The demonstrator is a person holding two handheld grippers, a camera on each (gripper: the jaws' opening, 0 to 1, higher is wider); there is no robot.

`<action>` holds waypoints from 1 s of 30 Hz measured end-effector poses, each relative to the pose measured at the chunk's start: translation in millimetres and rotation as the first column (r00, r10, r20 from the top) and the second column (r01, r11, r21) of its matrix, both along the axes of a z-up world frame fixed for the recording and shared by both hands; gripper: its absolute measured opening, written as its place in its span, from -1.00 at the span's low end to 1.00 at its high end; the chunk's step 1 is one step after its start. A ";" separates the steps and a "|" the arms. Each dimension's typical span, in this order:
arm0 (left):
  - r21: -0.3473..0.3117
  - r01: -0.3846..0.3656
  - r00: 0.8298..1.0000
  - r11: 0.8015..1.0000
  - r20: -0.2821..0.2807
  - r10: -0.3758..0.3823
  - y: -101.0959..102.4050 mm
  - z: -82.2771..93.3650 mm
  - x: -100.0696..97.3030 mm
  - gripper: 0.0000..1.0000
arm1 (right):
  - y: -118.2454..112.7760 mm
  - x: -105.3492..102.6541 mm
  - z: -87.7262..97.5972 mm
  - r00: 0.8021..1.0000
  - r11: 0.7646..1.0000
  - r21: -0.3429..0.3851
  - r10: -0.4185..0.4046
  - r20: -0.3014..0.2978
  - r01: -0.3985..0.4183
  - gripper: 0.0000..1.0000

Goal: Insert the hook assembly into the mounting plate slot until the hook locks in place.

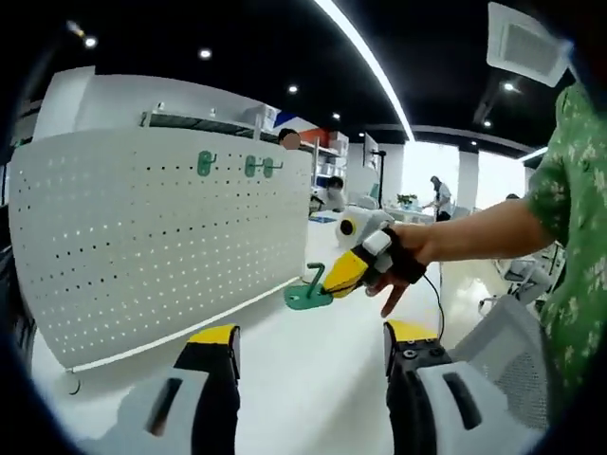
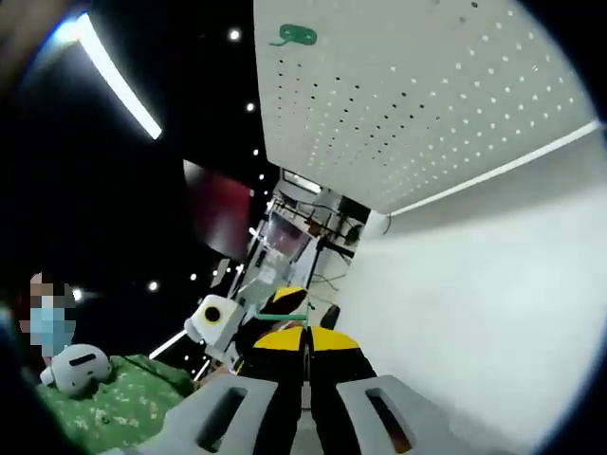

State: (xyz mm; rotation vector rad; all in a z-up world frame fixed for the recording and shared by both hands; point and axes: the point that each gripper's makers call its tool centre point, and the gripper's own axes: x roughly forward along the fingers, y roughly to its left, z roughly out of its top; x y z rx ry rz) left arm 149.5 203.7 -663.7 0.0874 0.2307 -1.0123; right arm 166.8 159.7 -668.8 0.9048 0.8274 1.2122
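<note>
A white perforated mounting plate (image 1: 161,246) stands upright on the table at the left, with three green hooks (image 1: 251,166) seated in its top rows. My right gripper (image 1: 337,277) comes in from the right in a person's hand and is shut on a green hook assembly (image 1: 308,292), held just above the table near the plate's right end. In the right gripper view the plate (image 2: 417,104) fills the upper right with one green hook (image 2: 294,36) on it. There the right gripper (image 2: 305,339) pinches the green hook assembly (image 2: 283,314). My left gripper (image 1: 311,343) is open and holds nothing.
The white table (image 1: 303,379) stretches in front of the plate. A grey mesh chair (image 1: 517,355) stands at the right, below the person's green patterned sleeve (image 1: 569,190). Desks, shelves and people are far behind.
</note>
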 end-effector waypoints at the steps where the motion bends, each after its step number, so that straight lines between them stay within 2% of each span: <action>1: -0.001 0.006 1.000 1.000 0.003 -0.006 -1.2 -0.2 0.6 0.13 | 0.4 -3.3 0.3 1.000 1.000 0.002 0.014 -0.011 -0.014 -1.00; 7: -0.064 0.065 0.997 0.996 0.043 -0.063 -11.5 14.7 0.0 0.12 | 4.4 -18.6 6.0 0.998 0.998 0.005 0.056 -0.018 -0.056 -1.00; 9: -0.059 0.091 0.993 0.994 0.081 -0.086 -13.9 19.8 -1.1 0.05 | 4.8 -23.8 10.2 0.997 0.997 0.015 0.076 -0.021 -0.076 -1.00; 12: -0.051 0.132 0.986 0.990 0.106 -0.126 -17.1 22.3 -5.0 -0.09 | 3.8 -27.7 13.5 0.996 0.996 0.021 0.091 -0.023 -0.091 -1.00; 14: -0.050 0.156 0.980 0.987 0.129 -0.148 -18.6 25.1 -8.6 -0.19 | 3.6 -32.5 18.2 0.991 0.993 0.054 0.109 -0.072 -0.105 -1.00; 15: -0.054 0.174 0.977 0.983 0.135 -0.165 -20.0 26.3 -11.8 -0.21 | 2.9 -33.6 18.2 0.990 0.992 0.059 0.115 -0.077 -0.111 -1.00; 21: -0.013 0.241 0.960 0.970 0.150 -0.237 -26.5 21.9 -25.7 -0.23 | 1.2 -44.7 16.7 0.980 0.986 0.052 0.165 -0.115 -0.160 -1.00; 25: -0.006 0.295 0.945 0.956 0.152 -0.290 -31.1 20.5 -36.4 -0.30 | 1.7 -56.5 16.0 0.966 0.976 0.039 0.218 -0.137 -0.215 -1.00; 30: -0.016 0.329 0.933 0.944 0.159 -0.323 -34.9 22.1 -42.3 -0.42 | -0.1 -65.7 19.2 0.955 0.965 0.037 0.261 -0.139 -0.258 -1.00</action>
